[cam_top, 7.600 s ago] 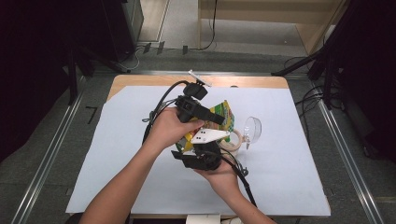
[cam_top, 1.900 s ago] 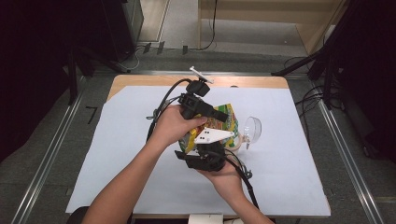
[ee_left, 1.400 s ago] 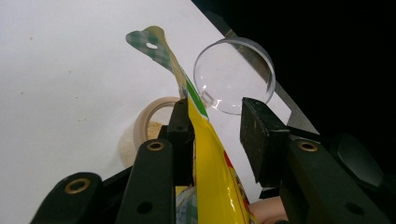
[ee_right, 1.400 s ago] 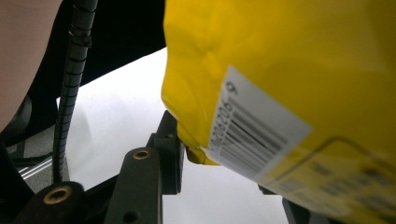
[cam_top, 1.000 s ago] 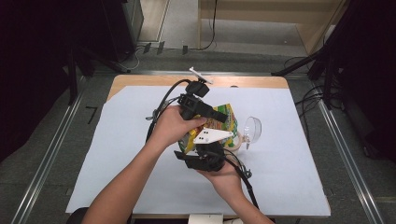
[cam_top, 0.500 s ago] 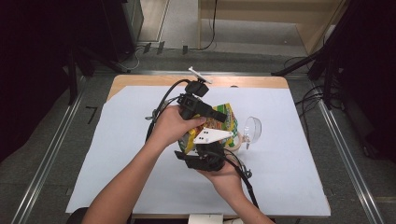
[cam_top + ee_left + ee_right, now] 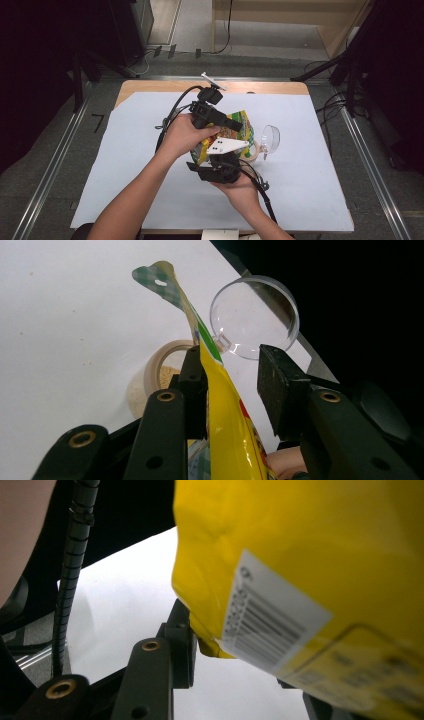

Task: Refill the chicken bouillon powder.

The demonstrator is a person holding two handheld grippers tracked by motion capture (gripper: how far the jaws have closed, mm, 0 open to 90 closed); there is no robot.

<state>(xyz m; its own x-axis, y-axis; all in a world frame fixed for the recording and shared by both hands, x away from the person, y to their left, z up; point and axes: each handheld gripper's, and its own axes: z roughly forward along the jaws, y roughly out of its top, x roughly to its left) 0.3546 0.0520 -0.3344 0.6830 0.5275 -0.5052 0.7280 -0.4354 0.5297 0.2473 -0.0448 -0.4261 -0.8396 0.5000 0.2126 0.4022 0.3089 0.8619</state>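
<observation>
A yellow snack bag (image 7: 239, 131) with a green top is held up over the middle of the table between both grippers. In the left gripper view its flat upper edge (image 7: 225, 410) runs between the jaws of my left gripper (image 7: 232, 375). The edge lies against one pad while the other pad stands apart from it. From the high view, my left gripper (image 7: 239, 125) reaches in from the left. My right gripper (image 7: 220, 154) comes from below. In the right gripper view the bag's barcoded bottom (image 7: 300, 555) sits between that gripper's jaws (image 7: 245, 680), and one jaw is hidden behind it.
A clear plastic dome lid (image 7: 270, 138) stands just right of the bag, also seen as a clear dome (image 7: 254, 315). A low beige round container (image 7: 162, 371) with grainy contents sits under the bag's top. White paper (image 7: 125, 165) covers the table.
</observation>
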